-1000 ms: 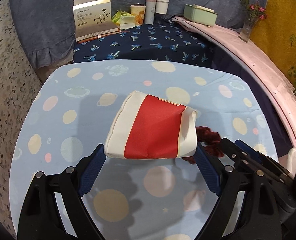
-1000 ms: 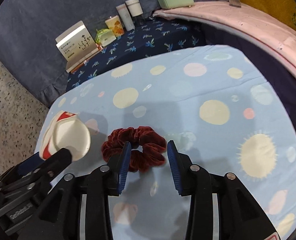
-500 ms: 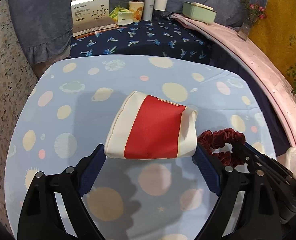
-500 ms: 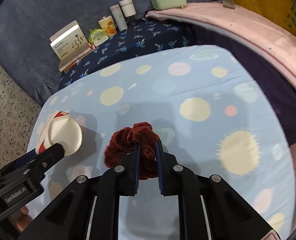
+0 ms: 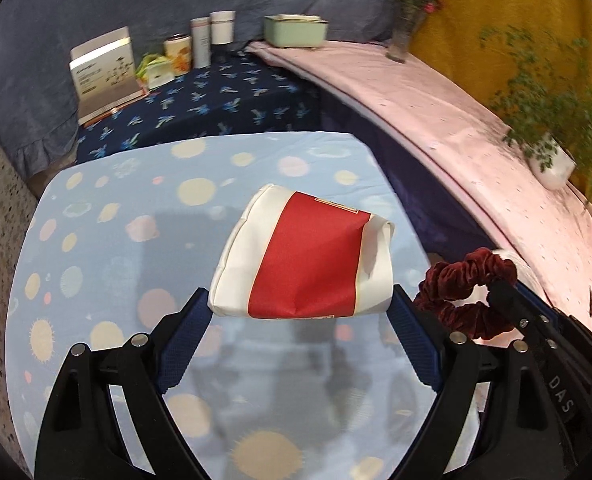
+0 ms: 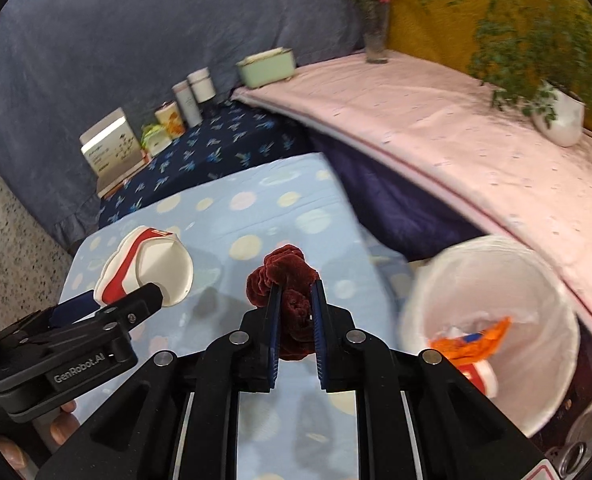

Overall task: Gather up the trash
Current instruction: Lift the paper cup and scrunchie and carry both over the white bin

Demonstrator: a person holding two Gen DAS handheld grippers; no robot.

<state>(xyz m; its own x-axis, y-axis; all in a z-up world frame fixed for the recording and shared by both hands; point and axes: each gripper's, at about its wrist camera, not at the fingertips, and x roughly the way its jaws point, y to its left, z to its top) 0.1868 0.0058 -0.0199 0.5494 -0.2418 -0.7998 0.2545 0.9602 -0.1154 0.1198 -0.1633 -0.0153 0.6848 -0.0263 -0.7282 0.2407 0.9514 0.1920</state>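
My left gripper (image 5: 298, 312) is shut on a crushed red-and-white paper cup (image 5: 302, 264) and holds it above the light blue spotted tablecloth (image 5: 136, 240). The cup also shows in the right wrist view (image 6: 148, 266), its open mouth facing right. My right gripper (image 6: 296, 300) is shut on a dark red velvet scrunchie (image 6: 286, 280), lifted off the cloth. The scrunchie also shows at the right of the left wrist view (image 5: 464, 292). A white trash bin (image 6: 492, 320) with orange and white wrappers inside stands low to the right of my right gripper.
A pink-covered ledge (image 6: 456, 128) runs along the right with a potted plant (image 6: 556, 116), a flower vase (image 6: 376, 40) and a green box (image 6: 266, 66). A dark blue patterned table (image 5: 200, 108) behind holds a booklet, cans and tubes.
My right gripper has closed on the scrunchie, lifted it off the cloth and swung right, bringing the bin into view. My left gripper has held the cup and turned right too.
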